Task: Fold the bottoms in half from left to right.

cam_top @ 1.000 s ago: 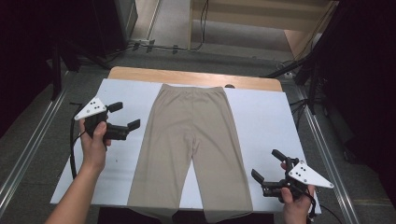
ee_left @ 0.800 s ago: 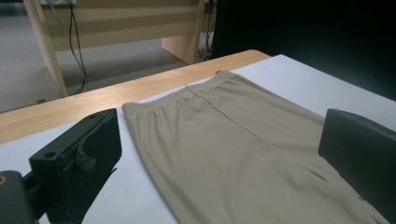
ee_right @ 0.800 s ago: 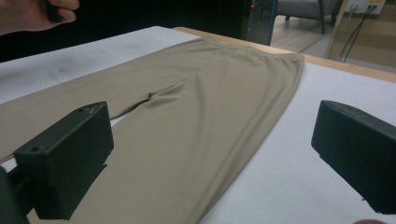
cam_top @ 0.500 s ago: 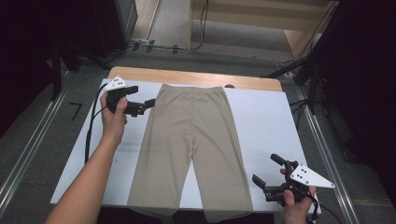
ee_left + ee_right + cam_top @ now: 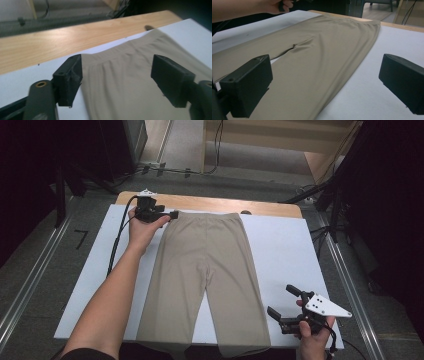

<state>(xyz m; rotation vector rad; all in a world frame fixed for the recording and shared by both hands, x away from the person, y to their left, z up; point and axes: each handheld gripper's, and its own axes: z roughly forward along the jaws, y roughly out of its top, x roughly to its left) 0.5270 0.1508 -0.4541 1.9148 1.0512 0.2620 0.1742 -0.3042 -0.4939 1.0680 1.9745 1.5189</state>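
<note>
The beige trousers (image 5: 205,275) lie flat on the tabletop (image 5: 280,245). The left gripper view shows their far-left waistband corner between the left hand-held gripper (image 5: 167,215)'s closing, still unclenched jaws; that arm stretches far. Near right, the right hand-held gripper (image 5: 280,302) hovers released.

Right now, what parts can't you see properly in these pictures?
- Pants: in the high view the leg ends are cut off by the bottom edge.
- Left gripper: small in the high view; whether its pads touch the waistband can't be told. Its jaws have just been closing, the waistband corner between them.
- Small dark mark on the table's wooden edge: too small to identify.
</note>
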